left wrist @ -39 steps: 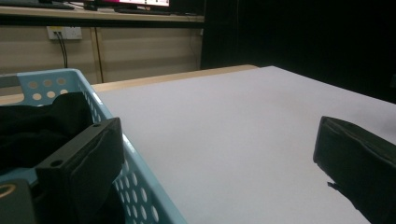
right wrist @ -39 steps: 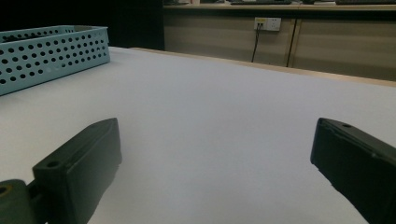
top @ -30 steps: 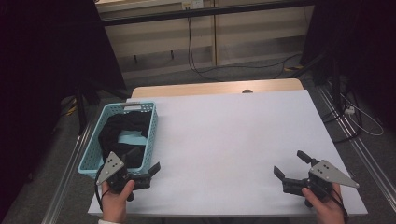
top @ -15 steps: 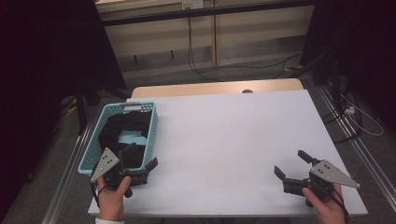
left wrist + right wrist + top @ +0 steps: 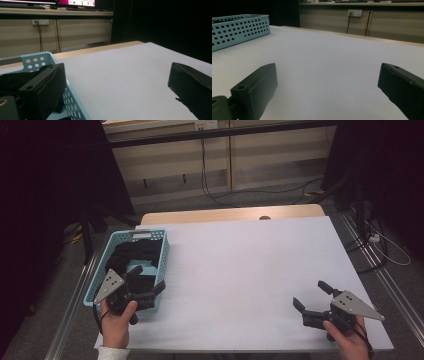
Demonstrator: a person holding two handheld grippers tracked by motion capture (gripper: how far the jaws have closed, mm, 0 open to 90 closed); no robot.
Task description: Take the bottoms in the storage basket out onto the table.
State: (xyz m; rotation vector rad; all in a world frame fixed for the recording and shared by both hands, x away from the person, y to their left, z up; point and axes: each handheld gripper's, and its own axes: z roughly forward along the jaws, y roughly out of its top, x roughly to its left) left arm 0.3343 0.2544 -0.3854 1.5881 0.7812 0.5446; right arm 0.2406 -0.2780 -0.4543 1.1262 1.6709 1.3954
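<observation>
A light blue perforated basket (image 5: 99, 270) stands at the table's left edge, and a heap of black cloth (image 5: 134, 255) lies in it. A hand holds my left gripper (image 5: 147, 279) open at the basket's near right corner. In the left gripper view, one jaw is over the basket rim (image 5: 37, 58) and the black cloth (image 5: 12, 80), while the other is over the bare table. My left gripper (image 5: 116, 75) holds nothing. My right gripper (image 5: 310, 293) is open and empty near the front right of the table, low over the white surface.
The white table top (image 5: 250, 265) lies between the two grippers. In the right gripper view the basket (image 5: 237, 30) stands far off at the upper left. A wooden strip (image 5: 230, 214) runs along the table's far edge. Cables and a wall unit lie beyond.
My left gripper has moved a little forward, and its jaws now straddle the basket's near right corner. The right gripper has stayed in place.
</observation>
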